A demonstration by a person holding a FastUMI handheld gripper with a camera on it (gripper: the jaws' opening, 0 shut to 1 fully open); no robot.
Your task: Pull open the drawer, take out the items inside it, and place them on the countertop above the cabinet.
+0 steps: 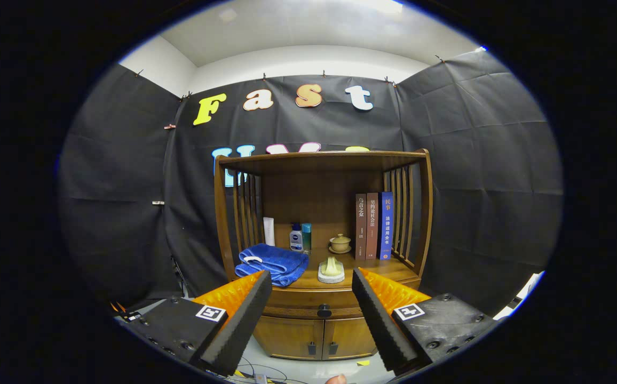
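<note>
A wooden cabinet (322,224) stands ahead against the booth wall. Its drawer (308,310) is closed, with a dark round knob (324,311) in the middle of its front. The knob lies beyond my fingertips, in line with the gap between them. My gripper (311,280) is open, with nothing between the fingers, some way in front of the cabinet. The countertop (362,271) above the drawer holds a folded blue towel (272,263) on its left and a small pale ornament (331,269) in the middle. What the drawer holds is hidden.
At the back of the countertop stand a white tube (269,231), two small bottles (300,237) and a lidded cup (340,243). Three books (374,226) stand upright at the right. Two lower doors (314,337) sit under the drawer. Cables (258,369) lie on the floor.
</note>
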